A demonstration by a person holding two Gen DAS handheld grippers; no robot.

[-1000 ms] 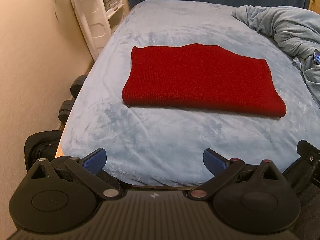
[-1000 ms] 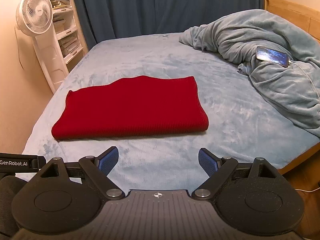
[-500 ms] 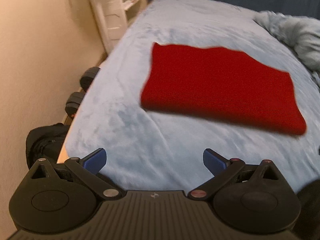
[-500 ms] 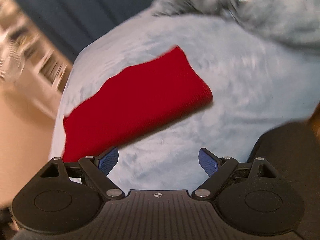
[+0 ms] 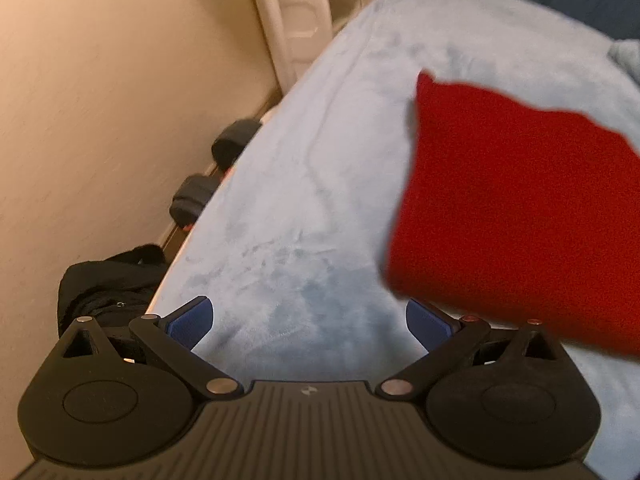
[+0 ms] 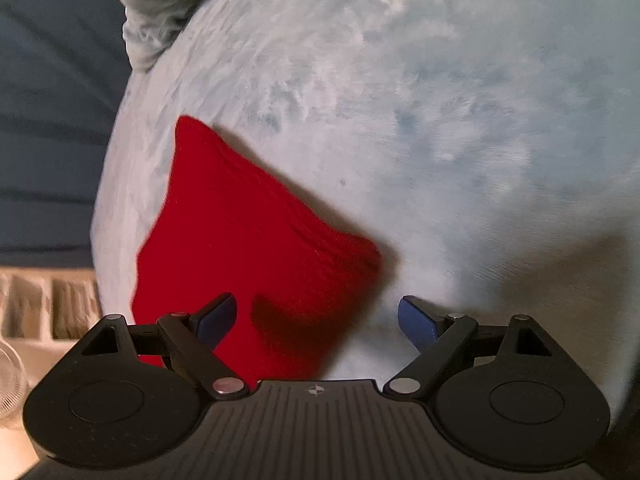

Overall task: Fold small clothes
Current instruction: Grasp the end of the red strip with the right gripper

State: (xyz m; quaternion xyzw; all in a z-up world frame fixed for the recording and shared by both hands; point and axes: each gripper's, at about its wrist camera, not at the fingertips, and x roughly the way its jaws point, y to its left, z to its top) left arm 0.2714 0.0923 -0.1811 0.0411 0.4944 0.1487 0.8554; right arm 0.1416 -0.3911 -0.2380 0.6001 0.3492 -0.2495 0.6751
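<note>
The red knit garment [image 5: 520, 216] lies flat and folded into a rough rectangle on the bed [image 5: 304, 208], which is covered in a pale blue plush sheet. In the left wrist view the left tongs [image 5: 308, 320] hang above the near part of the bed with the jaws spread wide and nothing between the blue pads [image 5: 192, 318]; the garment sits ahead and to the right, its near corner just beyond the right-hand pad (the picture is blurred, so whether they touch cannot be told). To the left of the bed are a beige wall [image 5: 100, 120], a black bag [image 5: 108, 284] on the floor, two dark dumbbell ends [image 5: 192, 200] along the bed's edge, and a white shelf unit [image 5: 296, 20] farther back. In the right wrist view the right tongs [image 6: 316, 320] are likewise wide open and hold nothing; the garment [image 6: 248, 248] lies beneath and ahead of the left-hand finger, whose shadow falls on the knit, while the other finger is over bare sheet. A rumpled grey-blue blanket [image 6: 156, 8] lies at the far end of the bed [image 6: 440, 120], before a dark blue curtain [image 6: 52, 100].
</note>
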